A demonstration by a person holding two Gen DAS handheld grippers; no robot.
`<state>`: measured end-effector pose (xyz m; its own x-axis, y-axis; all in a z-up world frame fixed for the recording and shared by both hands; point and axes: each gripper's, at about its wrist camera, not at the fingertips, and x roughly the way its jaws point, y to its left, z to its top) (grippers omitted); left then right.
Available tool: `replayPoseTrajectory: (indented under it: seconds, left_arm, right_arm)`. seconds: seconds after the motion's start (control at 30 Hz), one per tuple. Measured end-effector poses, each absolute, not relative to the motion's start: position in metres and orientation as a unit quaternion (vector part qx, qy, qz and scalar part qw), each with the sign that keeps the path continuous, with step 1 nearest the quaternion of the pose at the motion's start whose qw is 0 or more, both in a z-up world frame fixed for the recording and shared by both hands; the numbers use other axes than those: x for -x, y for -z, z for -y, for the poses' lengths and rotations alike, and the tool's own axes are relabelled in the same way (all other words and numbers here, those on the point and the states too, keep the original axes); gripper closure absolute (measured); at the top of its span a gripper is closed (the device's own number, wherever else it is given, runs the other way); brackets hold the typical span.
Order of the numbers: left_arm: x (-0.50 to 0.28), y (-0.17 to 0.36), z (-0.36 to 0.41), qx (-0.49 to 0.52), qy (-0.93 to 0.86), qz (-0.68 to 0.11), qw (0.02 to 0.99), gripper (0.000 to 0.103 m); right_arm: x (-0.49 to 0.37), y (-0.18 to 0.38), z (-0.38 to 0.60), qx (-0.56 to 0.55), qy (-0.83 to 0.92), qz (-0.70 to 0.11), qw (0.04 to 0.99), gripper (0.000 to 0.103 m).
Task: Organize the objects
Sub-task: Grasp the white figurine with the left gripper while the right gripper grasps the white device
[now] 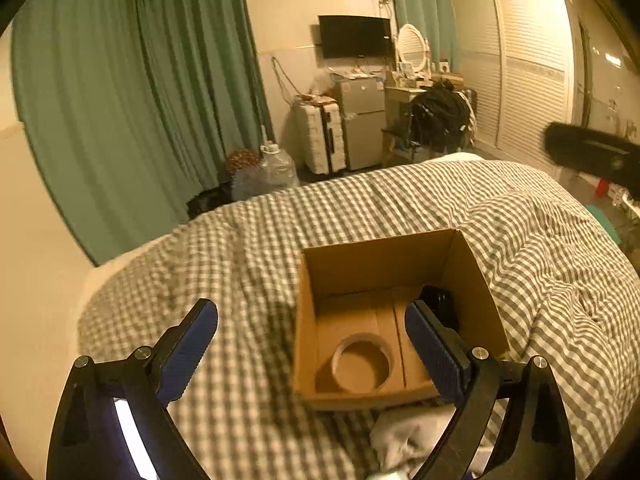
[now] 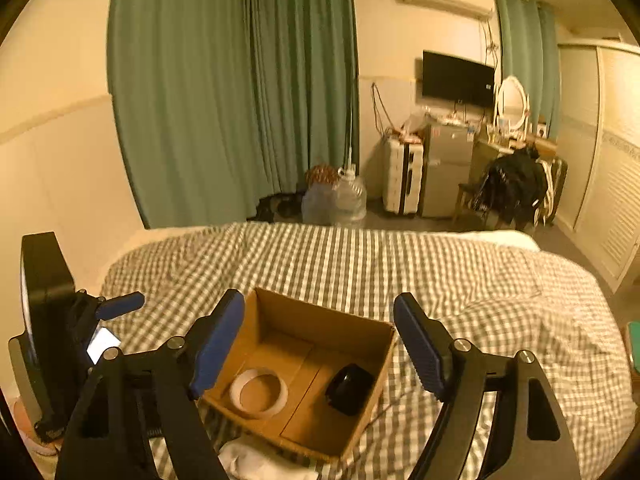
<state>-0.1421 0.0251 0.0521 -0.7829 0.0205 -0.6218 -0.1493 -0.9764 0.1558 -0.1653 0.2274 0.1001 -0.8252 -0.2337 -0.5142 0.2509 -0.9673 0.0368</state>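
Both wrist views look down over the bed from near. They share the cardboard box.

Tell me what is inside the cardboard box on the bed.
The cardboard box holds a white tape roll lying flat and a black object beside it. The left wrist view's own finger covers most of that black object; the near wall hides the closest floor strip.
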Motion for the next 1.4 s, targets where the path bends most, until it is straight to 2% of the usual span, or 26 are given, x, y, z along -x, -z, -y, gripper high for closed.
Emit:
replayPoseTrajectory:
  seconds: [0.2,0.4,0.57,0.7,0.9,1.03,1.2,1.4]
  left_arm:
    - [0.093,-0.069,-0.009,0.323,-0.941,-0.094,0.039,0.006]
    - [0.05,-0.058,0.009,0.33,-0.94,-0.079,0.035,0.006]
    - [0.024,-0.027,0.014,0.34,-0.938,-0.065,0.026,0.006]
    - [0.008,0.017,0.013,0.374,-0.926,-0.053,0.022,0.006]
    - [0.002,0.077,0.002,0.424,-0.902,-0.076,0.016,0.006]
    - [0.003,0.097,0.009,0.449,-0.891,-0.071,0.014,0.006]
    - [0.003,0.099,0.012,0.446,-0.892,-0.073,0.021,0.006]
    - [0.008,0.098,0.013,0.443,-0.892,-0.087,0.015,0.006]
  right_arm:
    - [0.103,-0.136,-0.225,-0.249,0.96,-0.043,0.121,0.026]
    - [0.045,-0.127,-0.213,-0.257,0.956,-0.071,0.122,0.026]
    - [0.008,-0.088,-0.202,-0.282,0.947,-0.08,0.129,0.026]
    - [-0.004,-0.045,-0.193,-0.311,0.938,-0.086,0.131,0.026]
    - [-0.012,0.029,-0.179,-0.376,0.912,-0.071,0.147,0.026]
    - [-0.009,0.066,-0.169,-0.414,0.891,-0.067,0.175,0.026]
    - [0.004,0.09,-0.164,-0.448,0.872,-0.066,0.184,0.027]
    - [0.017,0.123,-0.164,-0.491,0.847,-0.048,0.198,0.044]
